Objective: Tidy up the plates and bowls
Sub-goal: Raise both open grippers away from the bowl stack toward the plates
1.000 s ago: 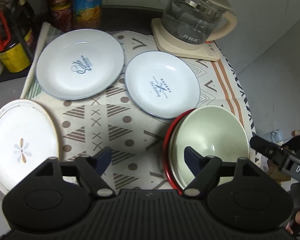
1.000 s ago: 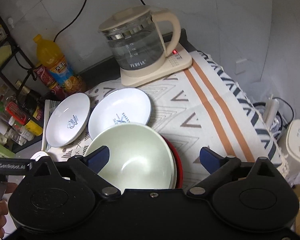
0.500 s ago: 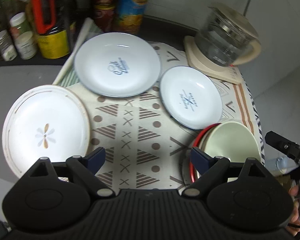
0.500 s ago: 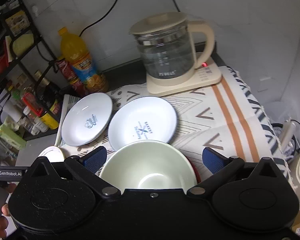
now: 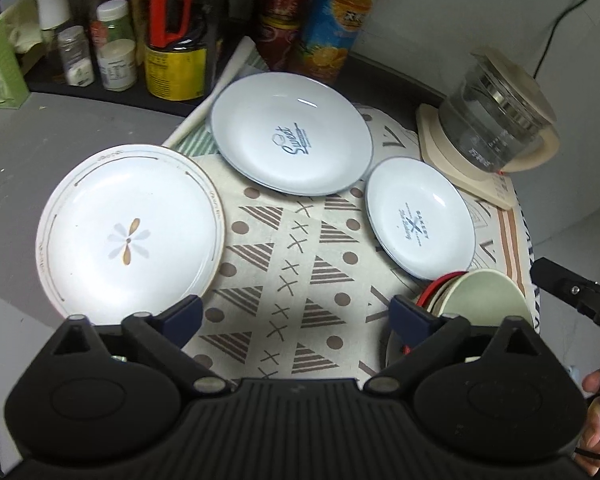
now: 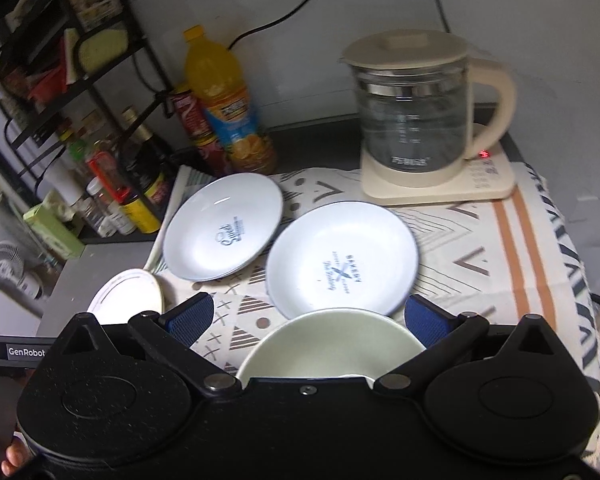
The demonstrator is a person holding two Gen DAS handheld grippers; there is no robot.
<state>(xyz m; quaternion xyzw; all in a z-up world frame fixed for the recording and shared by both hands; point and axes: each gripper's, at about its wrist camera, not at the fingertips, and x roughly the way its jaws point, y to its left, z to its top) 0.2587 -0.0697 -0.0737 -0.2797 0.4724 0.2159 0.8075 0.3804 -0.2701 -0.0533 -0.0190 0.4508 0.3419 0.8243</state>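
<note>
- Both my grippers backed off the green bowl (image 6: 332,344); left gripper (image 5: 296,314) jaws just spread wide, empty; right gripper (image 6: 306,314) likewise spread, empty.
- Flower plate (image 5: 130,228) left of bowl: rigid, glazed, slippery, breakable — pinch rim.

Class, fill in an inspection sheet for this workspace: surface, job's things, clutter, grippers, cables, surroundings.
Surface: patterned cloth over a grey counter.
Job's things: flower plate, Sweet plate and Bakery plate lie apart; green bowl is nested in a stack with a red rim.
Clutter: glass kettle on its base, juice bottle, cans, jars.
Grippers: left hand-held gripper open, jaws just widened, nothing between; right hand-held gripper open above the bowl.
Cables: black cord on the wall.
Surroundings: wire rack of condiments.
</note>
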